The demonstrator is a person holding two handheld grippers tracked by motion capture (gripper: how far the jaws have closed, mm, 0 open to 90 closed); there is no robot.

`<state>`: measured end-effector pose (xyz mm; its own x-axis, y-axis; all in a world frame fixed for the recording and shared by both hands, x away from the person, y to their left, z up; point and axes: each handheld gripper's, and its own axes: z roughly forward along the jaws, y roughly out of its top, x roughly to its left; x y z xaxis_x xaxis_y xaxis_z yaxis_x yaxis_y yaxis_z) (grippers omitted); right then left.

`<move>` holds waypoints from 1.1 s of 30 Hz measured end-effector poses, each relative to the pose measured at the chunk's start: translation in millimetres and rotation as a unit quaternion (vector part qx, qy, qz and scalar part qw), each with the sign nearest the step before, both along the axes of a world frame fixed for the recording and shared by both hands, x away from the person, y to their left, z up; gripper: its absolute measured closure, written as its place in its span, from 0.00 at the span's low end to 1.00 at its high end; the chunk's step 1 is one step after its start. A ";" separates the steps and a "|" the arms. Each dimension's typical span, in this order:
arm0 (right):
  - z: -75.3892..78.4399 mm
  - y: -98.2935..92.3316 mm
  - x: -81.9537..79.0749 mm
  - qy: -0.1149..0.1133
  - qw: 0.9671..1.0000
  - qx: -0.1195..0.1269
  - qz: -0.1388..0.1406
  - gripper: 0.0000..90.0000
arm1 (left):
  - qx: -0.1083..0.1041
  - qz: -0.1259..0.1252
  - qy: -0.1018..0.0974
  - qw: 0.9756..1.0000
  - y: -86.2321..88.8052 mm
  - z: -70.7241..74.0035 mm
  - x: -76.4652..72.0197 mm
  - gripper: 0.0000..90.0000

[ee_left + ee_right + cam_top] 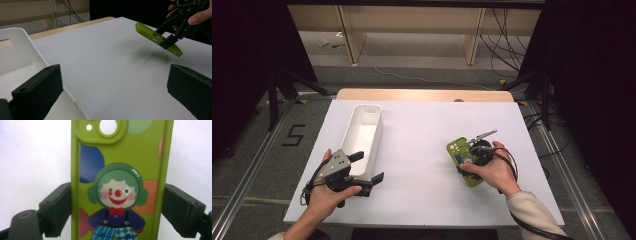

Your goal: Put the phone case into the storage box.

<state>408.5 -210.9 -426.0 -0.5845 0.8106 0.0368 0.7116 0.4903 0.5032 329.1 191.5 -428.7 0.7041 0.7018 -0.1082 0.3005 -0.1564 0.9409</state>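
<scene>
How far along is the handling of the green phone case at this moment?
Done: the right gripper has closed on the long edges of the green clown phone case and lifted it off the white table, a shadow showing beneath it. In hand: the case is held in the air. Left: the white bin holds nothing visible; the left gripper waits open beside it.

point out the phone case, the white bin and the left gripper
phone case (120,170), right gripper view, its printed green back
white bin (362,135), high view, its inner floor
left gripper (367,167), high view, the gap midway between its open jaws
</scene>
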 end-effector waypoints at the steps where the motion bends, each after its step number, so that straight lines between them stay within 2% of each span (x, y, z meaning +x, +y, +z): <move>1: 0.0 0.0 0.0 0.000 1.000 0.000 0.000 0.19 | 0.000 0.000 0.000 1.000 0.0 0.0 0.0 0.00; 5: 0.8 0.9 -0.3 -0.008 1.000 0.004 0.005 0.19 | 0.000 0.001 0.000 1.000 0.1 0.2 -0.2 0.00; 8: 0.6 1.1 -0.4 -0.020 1.000 0.008 0.010 0.19 | -0.001 0.001 0.000 1.000 0.1 0.1 -0.2 0.00; 10: 0.6 1.2 -0.5 -0.033 0.999 0.020 0.014 0.19 | -0.001 0.000 0.001 1.000 0.1 0.0 -0.1 0.00; 15: 0.2 1.0 -0.8 -0.052 0.998 0.024 0.020 0.19 | 0.000 0.000 0.000 1.000 0.3 -0.1 0.1 0.00; 27: 0.5 1.2 -2.4 -0.075 0.996 0.039 0.027 0.19 | -0.001 0.002 0.000 1.000 0.5 0.1 -0.2 0.00; 33: 0.1 0.0 -4.6 -0.093 0.994 0.055 0.033 0.19 | -0.002 0.003 0.000 1.000 0.2 0.2 -0.1 0.00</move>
